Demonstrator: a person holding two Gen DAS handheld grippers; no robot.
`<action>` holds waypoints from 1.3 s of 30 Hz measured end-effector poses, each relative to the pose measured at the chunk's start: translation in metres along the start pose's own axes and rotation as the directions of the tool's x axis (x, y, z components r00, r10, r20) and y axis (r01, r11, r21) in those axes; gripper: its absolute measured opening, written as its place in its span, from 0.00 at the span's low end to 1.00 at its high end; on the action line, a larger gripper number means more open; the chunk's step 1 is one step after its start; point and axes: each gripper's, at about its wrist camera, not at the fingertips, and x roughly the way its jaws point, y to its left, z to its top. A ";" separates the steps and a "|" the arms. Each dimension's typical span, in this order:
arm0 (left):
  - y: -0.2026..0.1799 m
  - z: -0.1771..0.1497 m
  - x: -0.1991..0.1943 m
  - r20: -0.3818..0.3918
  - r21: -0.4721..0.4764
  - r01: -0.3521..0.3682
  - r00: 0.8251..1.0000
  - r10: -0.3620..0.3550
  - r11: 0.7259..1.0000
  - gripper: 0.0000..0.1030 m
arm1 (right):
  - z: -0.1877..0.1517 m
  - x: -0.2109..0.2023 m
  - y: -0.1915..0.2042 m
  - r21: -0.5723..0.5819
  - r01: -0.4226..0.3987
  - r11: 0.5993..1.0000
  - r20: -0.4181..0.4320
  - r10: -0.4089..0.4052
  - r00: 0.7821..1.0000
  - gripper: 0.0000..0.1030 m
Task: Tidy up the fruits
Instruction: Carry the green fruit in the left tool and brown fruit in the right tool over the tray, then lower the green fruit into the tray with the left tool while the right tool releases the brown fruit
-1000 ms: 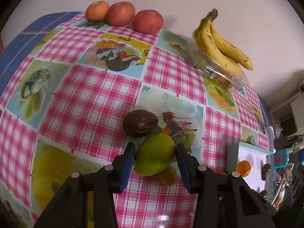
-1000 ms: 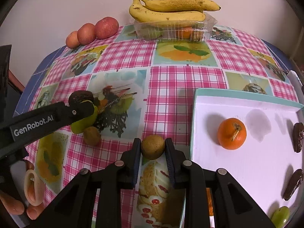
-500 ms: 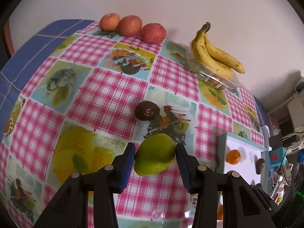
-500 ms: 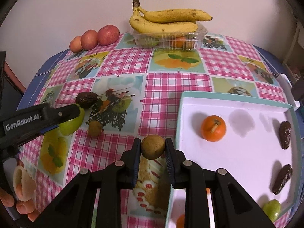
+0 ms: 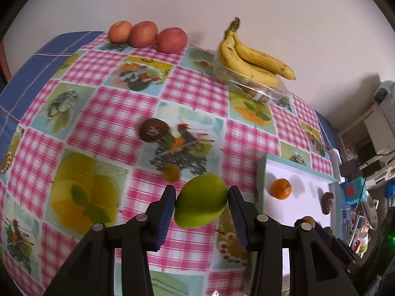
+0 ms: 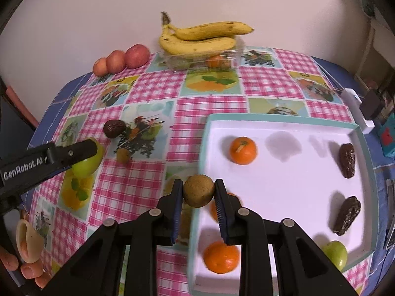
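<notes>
Above desk: left hand-held gripper (image 5: 201,206) clamps green mango (image 5: 201,201), right hand-held gripper (image 6: 198,194) clamps brown kiwi (image 6: 198,190); white tray (image 6: 284,125) part-filled; dark avocado (image 6: 114,128), small kiwi (image 6: 122,155) remain.

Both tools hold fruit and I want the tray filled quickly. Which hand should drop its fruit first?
Right. Its tool holds the brown kiwi at the tray's near edge; the left tool with the green mango is over the tablecloth.

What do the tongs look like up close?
Both tongs, left and right, are black plastic with two angular fingers, silver round screws and ridged blue pads. White lettering "GenRobot.AI" runs along the left one's side.
</notes>
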 end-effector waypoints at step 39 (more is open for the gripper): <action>-0.133 -0.042 0.060 -0.056 0.360 0.088 0.996 -0.072 0.929 0.45 | -0.009 -0.014 -0.179 0.369 0.111 0.923 0.081 -0.151 0.985 0.26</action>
